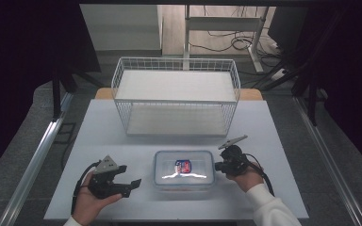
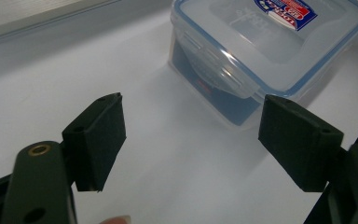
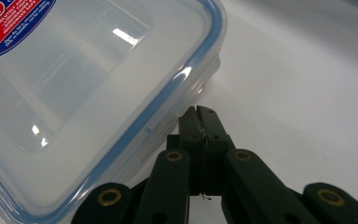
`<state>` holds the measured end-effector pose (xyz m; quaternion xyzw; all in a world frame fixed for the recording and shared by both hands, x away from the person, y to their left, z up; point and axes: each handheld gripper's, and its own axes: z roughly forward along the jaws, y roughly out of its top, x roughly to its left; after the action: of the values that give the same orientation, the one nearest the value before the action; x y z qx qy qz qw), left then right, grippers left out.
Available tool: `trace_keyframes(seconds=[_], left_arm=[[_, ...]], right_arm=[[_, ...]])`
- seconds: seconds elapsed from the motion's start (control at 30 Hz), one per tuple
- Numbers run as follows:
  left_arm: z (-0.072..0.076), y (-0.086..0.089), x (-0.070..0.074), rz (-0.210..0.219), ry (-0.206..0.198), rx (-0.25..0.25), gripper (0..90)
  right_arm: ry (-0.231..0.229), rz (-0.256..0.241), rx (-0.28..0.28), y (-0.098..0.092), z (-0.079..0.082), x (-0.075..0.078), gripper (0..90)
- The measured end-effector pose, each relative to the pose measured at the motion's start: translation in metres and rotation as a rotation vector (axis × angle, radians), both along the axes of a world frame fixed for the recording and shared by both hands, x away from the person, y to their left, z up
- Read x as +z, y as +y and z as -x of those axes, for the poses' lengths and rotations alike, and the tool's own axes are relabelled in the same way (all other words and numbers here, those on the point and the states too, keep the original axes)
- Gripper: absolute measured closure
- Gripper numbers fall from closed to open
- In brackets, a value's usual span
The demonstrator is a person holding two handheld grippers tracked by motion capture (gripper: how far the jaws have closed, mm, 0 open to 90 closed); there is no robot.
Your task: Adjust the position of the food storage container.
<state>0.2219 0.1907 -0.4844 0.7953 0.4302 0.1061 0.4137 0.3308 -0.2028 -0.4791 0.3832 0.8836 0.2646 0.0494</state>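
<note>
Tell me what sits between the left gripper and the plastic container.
Nothing: between the left gripper and the plastic container there is only bare white table, as the left gripper view shows.

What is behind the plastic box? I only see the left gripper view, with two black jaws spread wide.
Observer: A white wire basket stands on the table beyond the box.
Operator: Is anything on the box's other side?
Observer: Yes, the right gripper, its jaws pressed together right at the box's edge.
Operator: Who holds it?
Observer: A hand in a white sleeve.
</note>
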Motion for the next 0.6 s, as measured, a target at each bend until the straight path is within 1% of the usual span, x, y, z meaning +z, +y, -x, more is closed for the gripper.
trace_keyframes(seconds=[0.2,0.27,0.3,0.33,0.4,0.53,0.6], left_arm=[[-0.001,0.001,0.0,0.001,-0.003,0.003,22.4],[0.0,0.002,0.0,0.002,-0.003,0.009,22.5],[0.0,0.002,0.0,0.004,-0.005,0.009,22.5],[0.0,0.002,0.0,0.011,-0.008,0.014,22.5],[0.0,0.003,0.0,0.01,-0.013,0.018,22.5],[0.001,0.004,0.0,0.012,-0.018,0.026,22.5],[0.001,0.003,0.0,0.011,-0.02,0.029,22.4]], right_arm=[[-0.012,-0.021,0.01,0.004,0.002,-0.002,89.0],[-0.022,-0.036,-0.002,0.0,0.002,-0.001,89.0],[-0.037,-0.03,-0.012,-0.003,0.003,0.0,89.0],[-0.045,-0.038,-0.026,-0.007,0.004,0.003,89.0],[-0.071,-0.073,-0.048,-0.019,0.006,0.01,89.0],[-0.131,-0.166,-0.099,-0.044,0.018,0.026,89.0],[-0.148,-0.205,-0.123,-0.054,0.024,0.031,89.0]])
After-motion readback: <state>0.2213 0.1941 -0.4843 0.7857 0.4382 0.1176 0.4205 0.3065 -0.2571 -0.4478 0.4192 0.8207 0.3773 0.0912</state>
